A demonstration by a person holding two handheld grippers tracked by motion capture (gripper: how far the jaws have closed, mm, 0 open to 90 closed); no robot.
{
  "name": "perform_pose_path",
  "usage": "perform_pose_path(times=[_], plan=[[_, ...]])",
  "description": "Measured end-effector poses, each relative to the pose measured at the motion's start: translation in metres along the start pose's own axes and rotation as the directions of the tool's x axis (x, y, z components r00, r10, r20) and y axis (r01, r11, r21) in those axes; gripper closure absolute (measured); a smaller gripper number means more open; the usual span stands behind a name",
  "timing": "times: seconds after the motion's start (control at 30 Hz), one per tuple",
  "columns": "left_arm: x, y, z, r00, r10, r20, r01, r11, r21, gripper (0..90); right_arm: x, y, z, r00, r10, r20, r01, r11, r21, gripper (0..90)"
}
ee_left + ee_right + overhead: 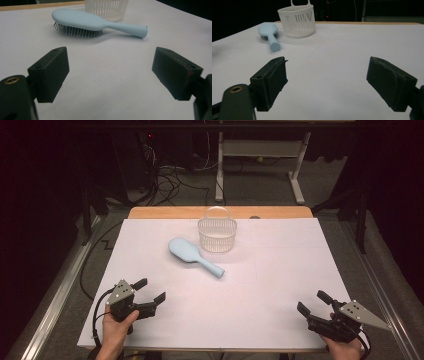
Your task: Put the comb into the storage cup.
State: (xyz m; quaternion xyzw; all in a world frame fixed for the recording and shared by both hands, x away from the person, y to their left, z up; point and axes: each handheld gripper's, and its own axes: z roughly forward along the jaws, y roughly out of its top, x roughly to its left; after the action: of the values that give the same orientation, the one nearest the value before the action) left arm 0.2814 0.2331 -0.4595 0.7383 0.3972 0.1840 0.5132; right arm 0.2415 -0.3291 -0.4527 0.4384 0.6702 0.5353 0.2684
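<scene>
Hairbrush lies bristles-down just beside basket, both grippers' jaws wide apart

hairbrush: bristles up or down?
Down. The hairbrush lies on the table, smooth blue back up, bristles against the surface.

Pale blue hairbrush, smooth matt plastic, with fine dark bristles under its head, at upper centre of the left gripper view. White slotted basket of thin, slightly translucent plastic, upper left of the right gripper view. Table covered in matt white paper-like sheet, bare light wood along the far edge. Left gripper and right gripper, matt black plastic, pads dull and faintly scuffed, small brass-coloured inserts.
</scene>
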Motion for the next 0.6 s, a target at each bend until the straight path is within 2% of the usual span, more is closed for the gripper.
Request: perform_pose_path(times=[0.27, 0.6], plan=[[-0.0035, 0.0024, 0.0038, 0.9999, 0.014, 0.009, -0.014, 0.9999, -0.002, 15.2, 0.0000, 0.0000, -0.0003, 1.0000, 0.001, -0.001, -0.001, 1.000, -0.001, 16.9], [-0.0049, 0.0035, 0.0066, 0.9998, 0.007, 0.019, -0.007, 0.9999, -0.009, 15.2, 0.0001, 0.0000, -0.0003, 1.0000, 0.000, -0.001, 0.000, 1.000, -0.001, 16.9]])
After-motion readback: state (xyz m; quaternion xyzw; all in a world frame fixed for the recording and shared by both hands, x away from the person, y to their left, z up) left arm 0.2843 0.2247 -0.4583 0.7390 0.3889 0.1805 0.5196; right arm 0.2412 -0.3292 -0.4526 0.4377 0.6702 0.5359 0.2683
